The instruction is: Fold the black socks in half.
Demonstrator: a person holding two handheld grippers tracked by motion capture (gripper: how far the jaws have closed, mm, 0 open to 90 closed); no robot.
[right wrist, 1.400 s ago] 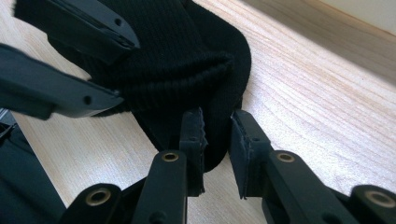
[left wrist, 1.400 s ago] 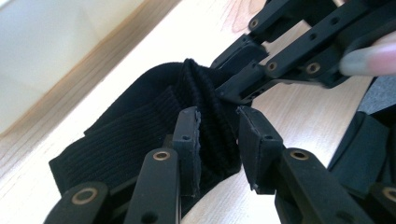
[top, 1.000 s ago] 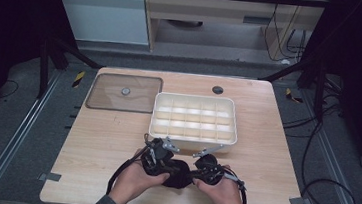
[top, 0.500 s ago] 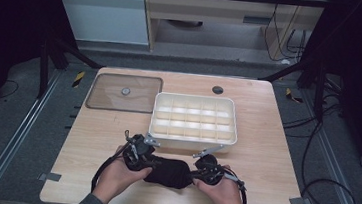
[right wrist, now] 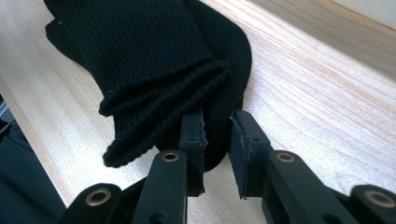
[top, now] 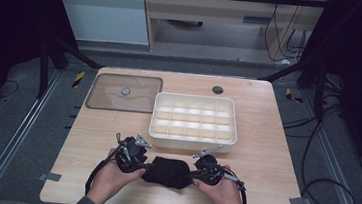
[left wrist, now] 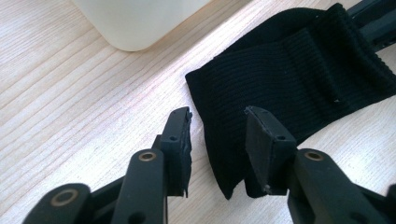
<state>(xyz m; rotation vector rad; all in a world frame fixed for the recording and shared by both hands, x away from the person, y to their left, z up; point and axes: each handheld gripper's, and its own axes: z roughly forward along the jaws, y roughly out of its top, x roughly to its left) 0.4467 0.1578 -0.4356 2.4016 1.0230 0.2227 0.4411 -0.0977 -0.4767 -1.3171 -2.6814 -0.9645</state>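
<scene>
One black sock [top: 168, 171] — two claws.

My left gripper view's top edge cuts off the white box [left wrist: 140, 21]; my hands hide the black sock's [top: 168, 171] ends.

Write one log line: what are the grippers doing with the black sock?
left gripper: open, just released sock edge | right gripper: shut on black sock | divided box: empty

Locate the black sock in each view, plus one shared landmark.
High view: sock at the table's near edge, between the two grippers.
Left gripper view: sock at upper right, its edge between the open jaws.
Right gripper view: sock at upper left, a fold between the jaws.
Shared landmark: the white box.
</scene>
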